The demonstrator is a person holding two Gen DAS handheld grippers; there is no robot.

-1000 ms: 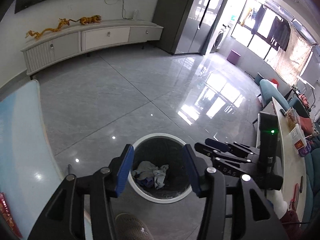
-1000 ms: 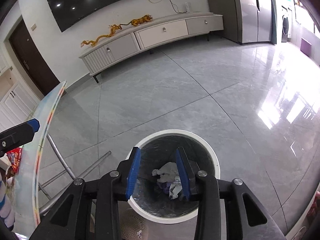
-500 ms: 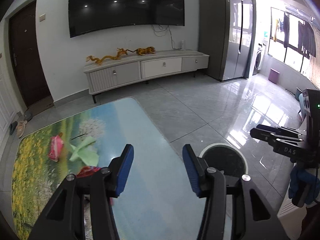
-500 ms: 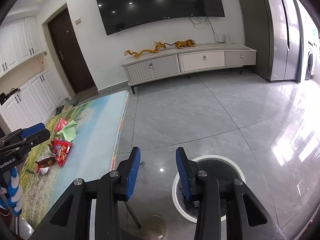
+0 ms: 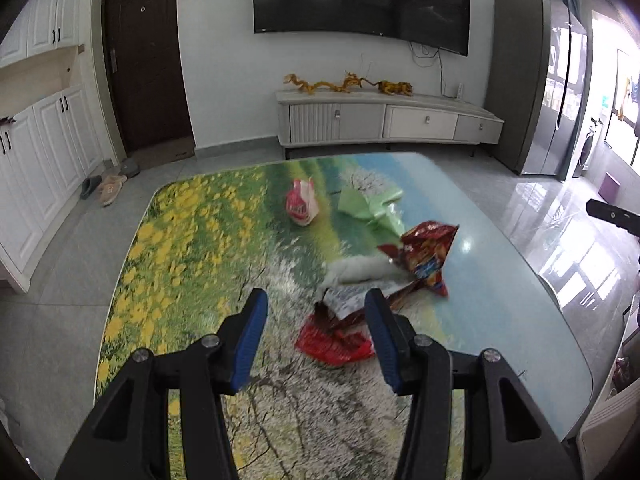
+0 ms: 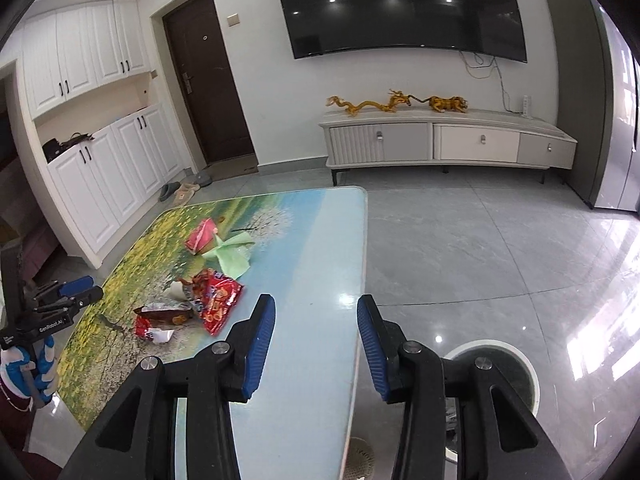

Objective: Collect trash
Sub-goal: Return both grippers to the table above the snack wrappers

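Table (image 5: 192,240) with a printed meadow top fills mid-frame, trash bin (image 6: 520,360) at lower right. Snack wrappers (image 5: 428,252) lie in the table's centre. Left gripper (image 5: 316,336) gapes empty; right gripper (image 6: 316,344), just widening, holds nothing.

living room: wall television (image 6: 400,4), sideboard (image 6: 440,144)

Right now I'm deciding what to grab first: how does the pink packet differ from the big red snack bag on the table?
The pink packet is small and lies at the far end, alone beside green paper; the big red snack bag is larger, crumpled, nearer, amid other wrappers. The packet is pale pink; the bag is dark red with printing. Both lie loose on the table, ungripped.
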